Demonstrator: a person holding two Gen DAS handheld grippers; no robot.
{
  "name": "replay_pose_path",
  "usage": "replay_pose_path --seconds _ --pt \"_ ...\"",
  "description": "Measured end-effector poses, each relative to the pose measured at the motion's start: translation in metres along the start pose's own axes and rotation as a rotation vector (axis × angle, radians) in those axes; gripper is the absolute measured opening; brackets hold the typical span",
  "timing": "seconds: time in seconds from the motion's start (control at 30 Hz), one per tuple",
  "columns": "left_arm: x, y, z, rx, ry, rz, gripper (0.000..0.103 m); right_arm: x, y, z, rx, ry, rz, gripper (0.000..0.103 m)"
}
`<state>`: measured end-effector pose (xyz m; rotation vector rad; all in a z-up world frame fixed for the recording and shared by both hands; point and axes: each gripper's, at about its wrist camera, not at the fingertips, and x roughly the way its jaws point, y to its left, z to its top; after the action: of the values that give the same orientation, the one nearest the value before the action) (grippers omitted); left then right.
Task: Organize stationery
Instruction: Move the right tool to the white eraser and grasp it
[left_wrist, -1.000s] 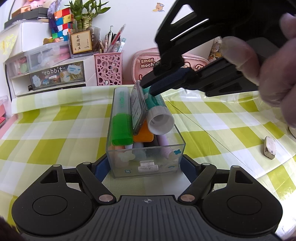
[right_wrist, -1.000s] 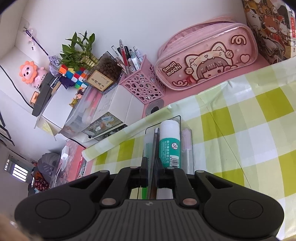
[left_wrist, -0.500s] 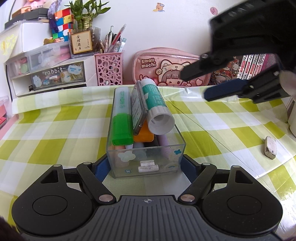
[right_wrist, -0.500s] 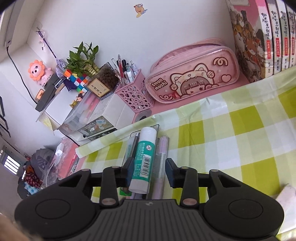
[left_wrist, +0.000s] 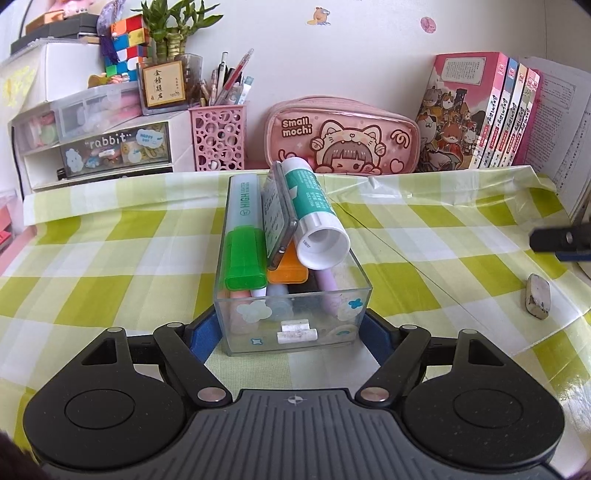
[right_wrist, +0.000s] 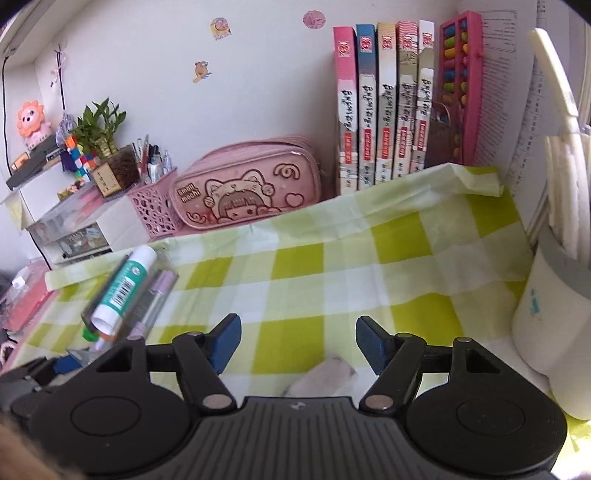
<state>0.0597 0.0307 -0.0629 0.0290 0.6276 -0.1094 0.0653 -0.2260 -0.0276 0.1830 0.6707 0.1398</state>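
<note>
Near the tabletop's right edge, the eraser (right_wrist: 320, 377) lies between the open right gripper's (right_wrist: 297, 341) just-widened jaws; the left gripper (left_wrist: 291, 330) clamps the box (left_wrist: 295, 314).

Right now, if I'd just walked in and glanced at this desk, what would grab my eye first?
Probably the clear box in the middle of the green checked tablecloth, heaped with markers and a teal glue stick lying on top, steadied by the left gripper. Behind it, against the wall, sits a pink cat pencil case. A lone eraser lies off to the right.
</note>
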Motion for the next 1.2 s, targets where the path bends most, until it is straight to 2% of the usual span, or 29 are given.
replay_pose_path --seconds 0.13,0.37,0.4,0.47,0.6,0.73,1.1,1.2 --pt "-0.001 0.001 -0.001 -0.007 -0.003 -0.006 0.077 0.003 -0.004 -0.015 -0.045 0.025 -0.015 0.072" --pt "-0.002 0.003 -0.001 -0.022 -0.008 -0.014 0.076 0.013 0.013 -0.028 -0.167 0.038 -0.029 0.072" --pt "-0.002 0.003 -0.001 -0.025 -0.010 -0.013 0.075 0.015 0.015 -0.029 -0.184 0.035 -0.039 0.070" --pt "-0.003 0.004 -0.002 -0.033 -0.014 -0.014 0.076 0.017 0.021 -0.030 -0.227 0.019 -0.075 0.057" --pt "-0.003 0.005 -0.002 -0.037 -0.015 -0.017 0.076 0.020 0.026 -0.028 -0.246 0.019 -0.069 0.056" --pt "-0.003 0.005 -0.001 -0.038 -0.016 -0.020 0.076 0.025 0.035 -0.024 -0.254 0.026 -0.042 0.056" --pt "-0.003 0.003 -0.002 -0.031 -0.014 -0.012 0.075 0.054 0.078 -0.006 -0.274 0.021 0.122 0.056" --pt "-0.003 0.002 -0.002 -0.027 -0.013 -0.010 0.075 0.060 0.084 -0.004 -0.269 0.026 0.135 0.056"
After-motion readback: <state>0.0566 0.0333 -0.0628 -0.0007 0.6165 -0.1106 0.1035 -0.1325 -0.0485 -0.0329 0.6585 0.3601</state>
